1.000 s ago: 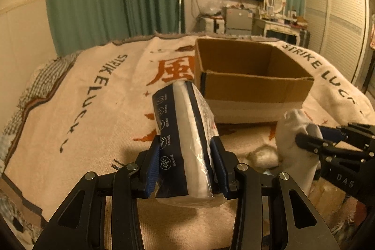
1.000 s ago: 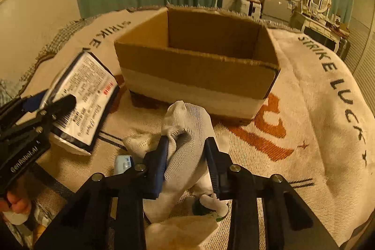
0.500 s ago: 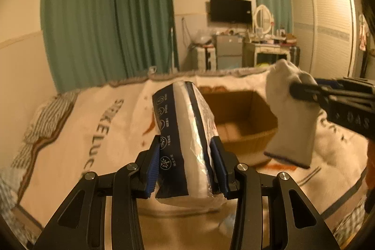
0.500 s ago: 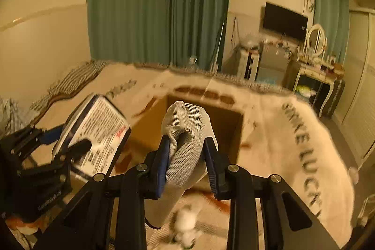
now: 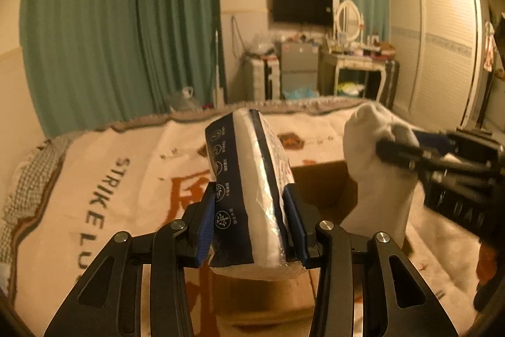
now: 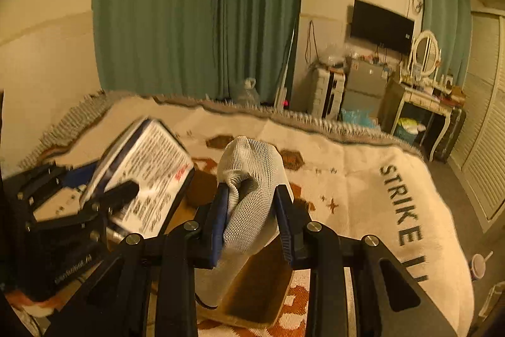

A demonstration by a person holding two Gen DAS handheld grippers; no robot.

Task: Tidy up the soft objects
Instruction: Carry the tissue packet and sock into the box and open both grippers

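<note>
- Tissue pack point(image 5: 252, 198), navy and white, is sitting upright in the left gripper point(image 5: 251, 229), jaws pinching its lower half, above the cardboard box point(image 5: 322, 188).
- White sock point(image 6: 249, 195) is hanging in the right gripper point(image 6: 251, 226), jaws pressing its bunched upper part, toe drooping toward the box opening.
- The two loads are riding side by side, pack left of sock.
- Box is resting on the cream "STRIKE LUCK" blanket point(image 6: 363, 188); green curtains point(image 6: 195, 11) are hanging far behind.

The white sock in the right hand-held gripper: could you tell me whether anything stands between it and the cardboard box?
Nothing visible does. The white sock hangs from the right hand-held gripper over the open cardboard box; the tissue pack is off to its left.
</note>
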